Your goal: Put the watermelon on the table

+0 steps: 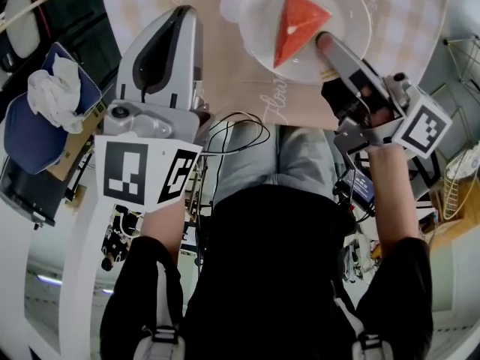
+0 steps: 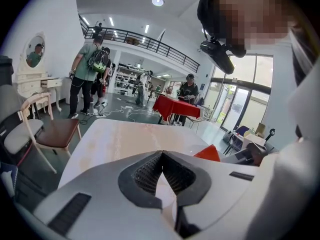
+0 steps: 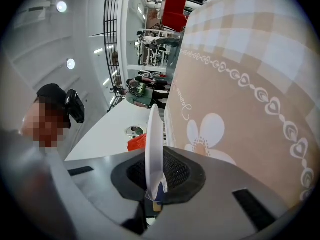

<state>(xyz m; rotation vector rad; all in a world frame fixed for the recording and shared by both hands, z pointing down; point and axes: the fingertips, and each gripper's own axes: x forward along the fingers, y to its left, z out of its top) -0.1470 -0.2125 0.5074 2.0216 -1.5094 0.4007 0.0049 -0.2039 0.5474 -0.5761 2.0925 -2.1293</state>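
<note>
Desk edge: the round desk (image 1: pixel 225 88), under a beige flowered cloth, has its near edge running beneath both of your claws, close to your knees.
Open room: bare cloth lies ahead of your left claw (image 1: pixel 180 17) and between it and the right claw (image 1: pixel 324 42). Off the desk, outboard of the left claw, sits a blue seat (image 1: pixel 22 137) with a crumpled white cloth (image 1: pixel 52 88) on it.
Counts: one watermelon slice, one plate, one desk, two claws.
Watermelon: the red wedge (image 1: pixel 296 25) lies on the white plate (image 1: pixel 255 28), just ahead of your right claw's tips and to the inside. From the left claw it shows ahead and off to the right (image 2: pixel 209 153).
Right claw: its jaws are closed on the near right rim of the plate (image 3: pixel 154 139), one above and one below. The plate shows edge-on between the pads, close beside the cloth; you cannot tell whether it touches the cloth.
Left claw: its tips (image 2: pixel 161 154) meet at the front with nothing between them, and only desk cloth shows past them.
Right arm pose: your forearm runs up the right side, and the claw slants inward toward the plate, rolled onto its side.
Left arm pose: the claw points forward and downward over the desk, its marker cube (image 1: pixel 142 171) close to your body.
</note>
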